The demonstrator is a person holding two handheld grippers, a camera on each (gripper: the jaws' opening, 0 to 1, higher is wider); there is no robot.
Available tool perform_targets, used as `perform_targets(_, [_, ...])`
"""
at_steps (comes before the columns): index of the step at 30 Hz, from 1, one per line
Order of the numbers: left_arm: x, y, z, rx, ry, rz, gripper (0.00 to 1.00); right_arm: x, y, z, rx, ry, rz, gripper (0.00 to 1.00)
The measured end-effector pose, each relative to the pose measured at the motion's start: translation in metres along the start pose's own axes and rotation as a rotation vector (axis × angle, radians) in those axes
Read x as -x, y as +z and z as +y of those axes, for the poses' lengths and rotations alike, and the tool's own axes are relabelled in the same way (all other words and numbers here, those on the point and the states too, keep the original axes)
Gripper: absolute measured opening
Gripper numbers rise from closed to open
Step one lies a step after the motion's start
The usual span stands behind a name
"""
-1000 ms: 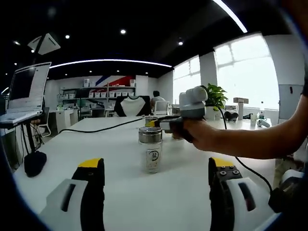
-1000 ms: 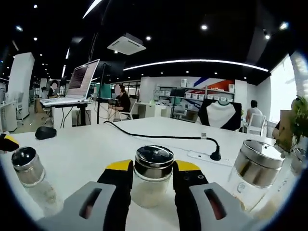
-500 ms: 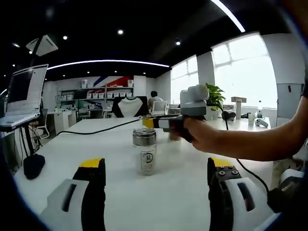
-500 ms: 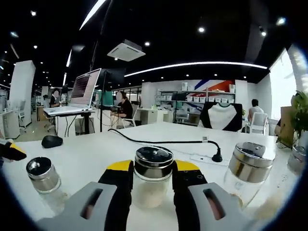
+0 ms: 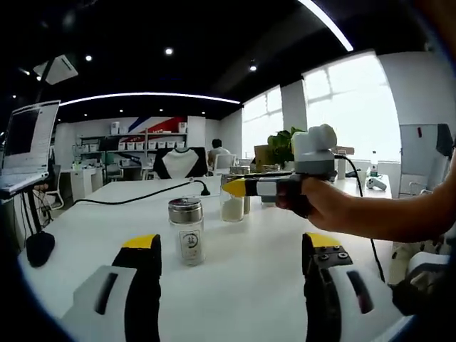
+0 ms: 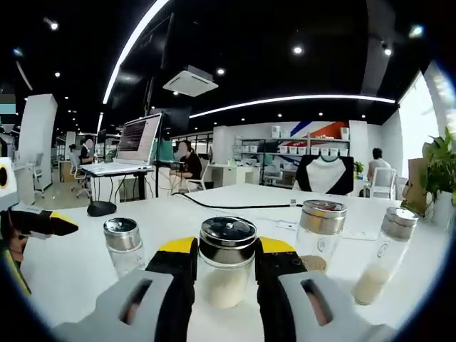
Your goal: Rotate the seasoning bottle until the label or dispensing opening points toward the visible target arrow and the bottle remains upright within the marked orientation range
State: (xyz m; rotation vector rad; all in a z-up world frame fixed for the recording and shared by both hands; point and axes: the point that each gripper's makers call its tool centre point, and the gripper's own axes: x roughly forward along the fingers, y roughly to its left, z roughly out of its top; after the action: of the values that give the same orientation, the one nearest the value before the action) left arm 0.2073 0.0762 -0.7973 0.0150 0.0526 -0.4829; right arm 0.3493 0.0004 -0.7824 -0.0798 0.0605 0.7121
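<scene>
Right now your right gripper (image 6: 225, 274) has its jaws closed against both sides of the seasoning bottle (image 6: 226, 260), just under its metal cap, which looks like a grip meant for turning it upright. Your left gripper (image 5: 228, 285) hangs wide open over bare worktop (image 5: 235, 285), holding nothing. A second shaker (image 6: 124, 244) stands near the right jaws' left; two more bottles (image 6: 320, 235) stand to their right. No target arrow is visible. You have open worktop ahead, yet little room sideways between those neighbours.
</scene>
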Motion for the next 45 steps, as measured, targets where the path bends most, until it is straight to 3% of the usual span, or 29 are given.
perform_targets(8, [-0.007, -0.014, -0.014, -0.050, -0.041, 0.063, 0.81, 0.027, -0.003, 0.014, -0.002, 0.027, -0.008, 0.30])
perform_targets(18, [-0.024, -0.014, -0.032, -0.090, -0.158, 0.069, 0.65, 0.053, 0.002, 0.039, 0.045, 0.108, -0.023, 0.30])
perform_targets(25, [-0.036, -0.014, -0.031, -0.105, -0.185, 0.075, 0.60, 0.066, 0.004, 0.056, 0.043, 0.207, -0.053, 0.30])
perform_targets(30, [-0.039, -0.013, -0.038, -0.133, -0.240, 0.067, 0.54, 0.078, 0.002, 0.074, 0.097, 0.285, -0.063, 0.30])
perform_targets(32, [-0.039, -0.014, -0.041, -0.101, -0.269, 0.068, 0.51, 0.083, 0.001, 0.082, 0.103, 0.322, -0.056, 0.30])
perform_targets(39, [-0.036, -0.012, -0.053, -0.106, -0.354, 0.046, 0.51, 0.095, -0.001, 0.099, 0.107, 0.407, -0.062, 0.30])
perform_targets(45, [-0.036, -0.013, -0.055, -0.100, -0.358, 0.046, 0.51, 0.099, -0.008, 0.104, 0.113, 0.423, -0.041, 0.30])
